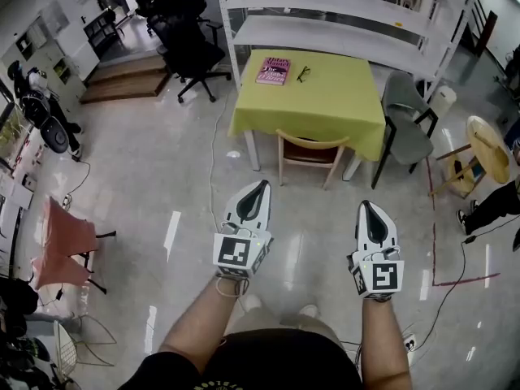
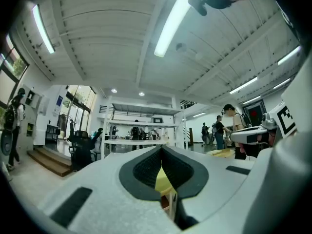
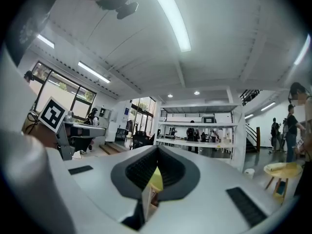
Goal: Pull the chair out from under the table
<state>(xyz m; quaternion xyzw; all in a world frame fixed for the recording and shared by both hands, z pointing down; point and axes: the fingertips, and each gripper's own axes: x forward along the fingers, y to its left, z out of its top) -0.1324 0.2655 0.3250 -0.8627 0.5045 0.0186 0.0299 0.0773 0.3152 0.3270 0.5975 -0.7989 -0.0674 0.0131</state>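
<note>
The light wooden chair with a curved back (image 1: 311, 154) is sitting tucked under the near edge of the square table with a yellow-green cloth (image 1: 341, 108). A pink book (image 1: 274, 71) and dark-rimmed glasses (image 1: 303, 74) are lying on the table's far side; the cover's print is too small to read. A grey plastic chair (image 1: 404, 124) is standing just beside the table's right corner, and a white metal shelving rack (image 1: 341, 31) is standing behind. The left gripper (image 1: 261, 185) and right gripper (image 1: 369, 205) are hovering level, apart from the wooden chair, fingers closed on nothing.
</note>
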